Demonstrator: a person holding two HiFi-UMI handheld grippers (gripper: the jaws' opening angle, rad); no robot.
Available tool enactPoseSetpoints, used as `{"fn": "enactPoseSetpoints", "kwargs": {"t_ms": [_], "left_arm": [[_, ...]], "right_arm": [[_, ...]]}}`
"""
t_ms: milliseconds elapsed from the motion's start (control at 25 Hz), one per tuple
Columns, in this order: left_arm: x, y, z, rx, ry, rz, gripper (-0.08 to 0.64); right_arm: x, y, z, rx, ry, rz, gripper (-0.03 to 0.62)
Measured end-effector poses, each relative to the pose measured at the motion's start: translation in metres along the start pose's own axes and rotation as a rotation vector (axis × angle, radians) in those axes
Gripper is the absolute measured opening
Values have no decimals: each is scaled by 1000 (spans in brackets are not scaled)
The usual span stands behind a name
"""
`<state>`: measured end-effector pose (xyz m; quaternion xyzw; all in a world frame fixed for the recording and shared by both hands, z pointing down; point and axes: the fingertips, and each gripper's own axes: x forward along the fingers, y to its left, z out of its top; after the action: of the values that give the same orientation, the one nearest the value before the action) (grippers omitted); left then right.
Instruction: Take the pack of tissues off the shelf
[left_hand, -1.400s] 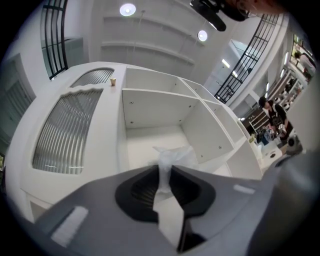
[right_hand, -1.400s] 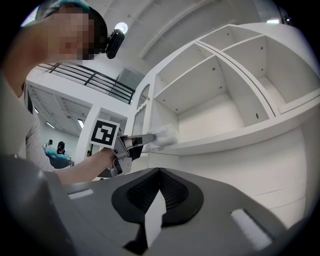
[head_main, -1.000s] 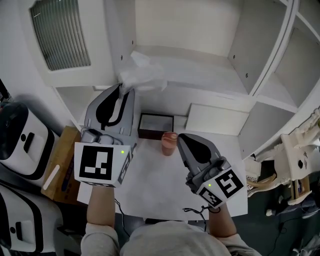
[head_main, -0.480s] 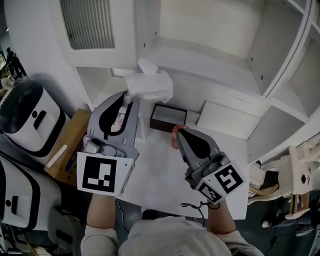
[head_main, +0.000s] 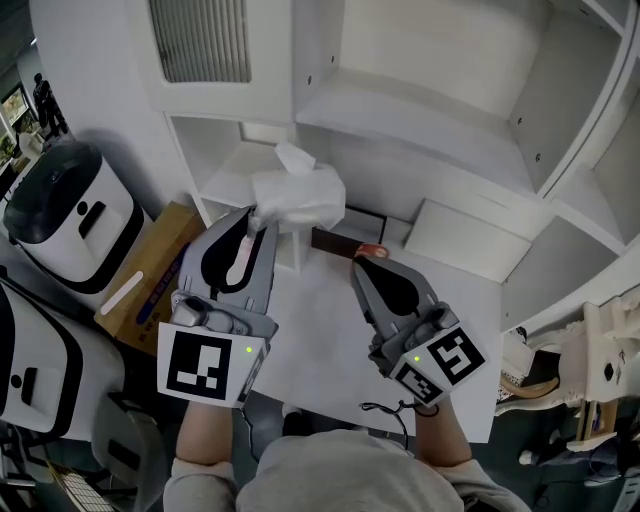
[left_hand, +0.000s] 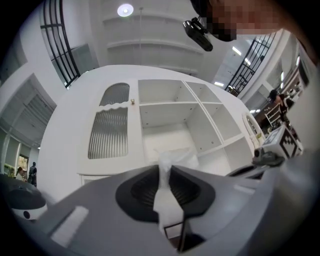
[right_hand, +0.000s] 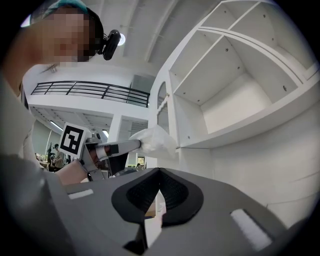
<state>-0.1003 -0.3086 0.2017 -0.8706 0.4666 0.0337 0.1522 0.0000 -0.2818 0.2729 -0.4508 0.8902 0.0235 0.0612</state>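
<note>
Two grippers show in the head view, and only the left gripper (head_main: 257, 216) has work in hand: its jaws are closed on a thin flap of the wrapper of the pack of tissues (head_main: 298, 195), which sits just left of centre in the upper half of the frame, out in front of the white shelf (head_main: 420, 110). In the left gripper view the pale film runs down between the ribbed pads (left_hand: 186, 190) while the body of the pack bulges beyond the tips, in the middle of that frame. The right gripper (head_main: 364, 263) lies lower, right of centre over the white table (head_main: 320, 340), its jaws shut together with nothing between them; its own view catches the pack at centre left, beside the shelf's front edge. The pack looks light, soft and crumpled, with slick plastic film, so a pinch on a loose flap alone could let it swing or slip. A surer hold would probably be across the body of the pack, where the tissues give some bulk to squeeze.
</note>
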Motion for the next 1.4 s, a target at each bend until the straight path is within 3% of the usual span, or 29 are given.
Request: {"fn": "enactPoseSetpoints", "kwargs": {"t_ms": [320,840,1400], "left_arm": [[-13,-1,-20,-34,-2,40,49],[-28,-14,-71,-107,82,53,49],[-29,-14,-78,-148,88,49,49]], "right_arm": [[-2,-1,-8,11,18,7,0],[-3,-3,-20,37,32,3,0],[2,-1,-22,48,31,19,0]]}}
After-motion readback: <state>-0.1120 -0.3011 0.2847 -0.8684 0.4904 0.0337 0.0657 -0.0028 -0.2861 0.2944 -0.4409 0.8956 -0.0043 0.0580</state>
